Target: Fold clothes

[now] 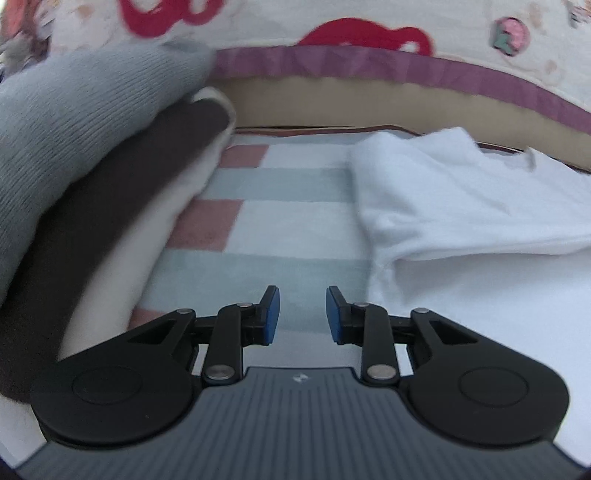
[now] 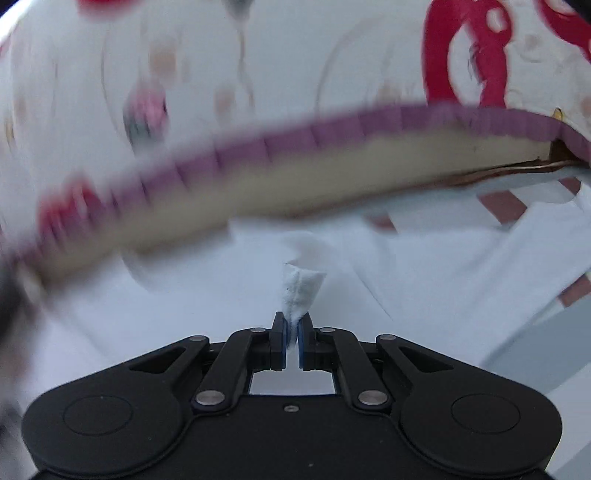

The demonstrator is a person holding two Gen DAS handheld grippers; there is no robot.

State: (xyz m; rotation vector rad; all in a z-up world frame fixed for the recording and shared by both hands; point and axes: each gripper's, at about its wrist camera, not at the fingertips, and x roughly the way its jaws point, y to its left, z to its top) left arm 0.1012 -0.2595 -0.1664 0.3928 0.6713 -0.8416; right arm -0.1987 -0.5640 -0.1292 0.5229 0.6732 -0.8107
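Left wrist view: the left tongs [image 1: 302,314] hang over a striped sheet [image 1: 295,236] with pale blue, white and pink bands. The blue pads [image 1: 272,314] stand a little apart with nothing between them. A white shirt [image 1: 461,206] lies flat on the sheet to the right of the tongs, with one part folded over on top. To the left is a pile of folded clothes [image 1: 92,192]: a grey knit one on top, then a dark brown one, then a cream one at the bottom. Behind it all runs a tan board [image 1: 332,99], and over that hangs a cream cloth [image 1: 369,22] with red shapes and a purple edge.

Right wrist view: the right tongs [image 2: 291,339] are squeezed tight on a pinch of the white shirt [image 2: 301,288]. The little bit of cloth pokes up from between the pads. The rest of the shirt spreads out below and to both sides on the sheet. Much of this picture is blurry. The cream cloth with its purple edge fills the top.
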